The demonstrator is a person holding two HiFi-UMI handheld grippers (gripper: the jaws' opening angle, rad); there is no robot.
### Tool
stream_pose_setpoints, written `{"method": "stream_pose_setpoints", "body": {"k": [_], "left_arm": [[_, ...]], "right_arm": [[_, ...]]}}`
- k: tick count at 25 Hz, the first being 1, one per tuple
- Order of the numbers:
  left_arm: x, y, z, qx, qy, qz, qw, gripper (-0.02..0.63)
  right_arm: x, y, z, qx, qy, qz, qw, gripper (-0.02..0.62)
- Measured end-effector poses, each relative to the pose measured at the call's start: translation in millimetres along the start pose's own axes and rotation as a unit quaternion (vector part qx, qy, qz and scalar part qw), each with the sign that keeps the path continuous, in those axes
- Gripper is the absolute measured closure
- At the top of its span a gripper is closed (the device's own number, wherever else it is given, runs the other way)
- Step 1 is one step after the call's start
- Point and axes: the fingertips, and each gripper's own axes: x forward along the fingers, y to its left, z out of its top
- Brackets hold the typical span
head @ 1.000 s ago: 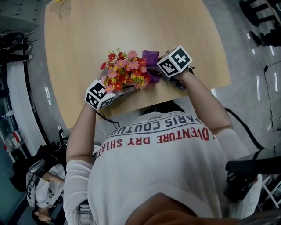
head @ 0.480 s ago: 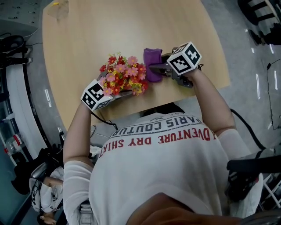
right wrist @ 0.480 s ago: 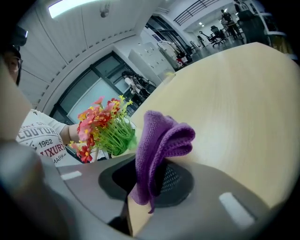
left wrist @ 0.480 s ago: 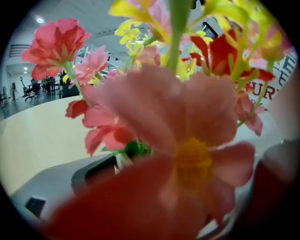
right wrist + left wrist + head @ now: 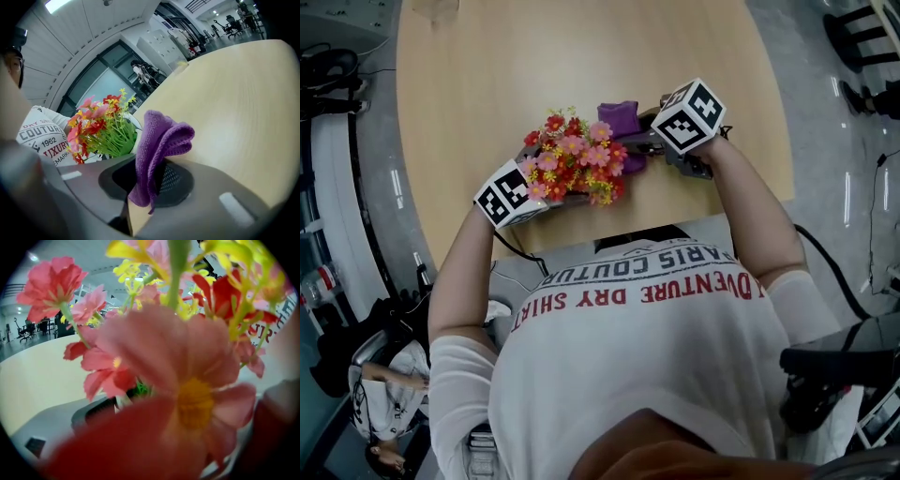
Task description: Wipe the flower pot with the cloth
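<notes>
The flower pot's red, pink and yellow flowers (image 5: 577, 159) stand near the wooden table's (image 5: 487, 75) front edge and hide the pot from the head view. My left gripper (image 5: 546, 192) reaches in under them. Blossoms (image 5: 187, 380) fill the left gripper view, and one dark finger (image 5: 93, 411) shows beside the stems. My right gripper (image 5: 645, 141) is shut on the purple cloth (image 5: 621, 117), which is just behind the flowers. In the right gripper view the cloth (image 5: 159, 140) stands up from the jaws (image 5: 150, 183), and the pot's white rim (image 5: 132, 123) is just left of it.
The table's front edge (image 5: 609, 230) runs close to the person's white T-shirt (image 5: 647, 328). A clear object (image 5: 431, 9) sits at the table's far left corner. Chair bases (image 5: 862, 37) stand on the grey floor at right, and bags (image 5: 356, 347) lie at lower left.
The right gripper with the cloth has swung back left against the flowers after being apart from them half a second ago. The flowers and left gripper have shifted slightly right.
</notes>
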Motion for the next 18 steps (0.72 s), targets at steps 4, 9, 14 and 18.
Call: {"method": "stream_pose_setpoints", "body": {"k": [4,9,14,18], "left_arm": [[2.7,1.6,-3.4,0.003,-0.019,-0.003,0.9998,0.143],[2.1,1.4,-1.7,0.002,-0.037,-0.002,0.9993,0.143],[2.1,1.4,-3.8,0.002,-0.046,0.006,0.9989,0.143],[-9.7,3.4,-8.7,-0.017,-0.069,0.025,0.9972,0.143]], "right_arm": [[9.8,-16.1,-5.1,0.012,0.017,-0.016,1.000,0.532],[17.6,-30.5,-10.4,0.024,0.027,-0.045,0.998,0.532],[16.8,-36.0,-11.5,0.041,0.014,-0.049,0.998,0.532],[15.2,-38.9,-12.1,0.054,0.003,-0.059,0.997,0.531]]}}
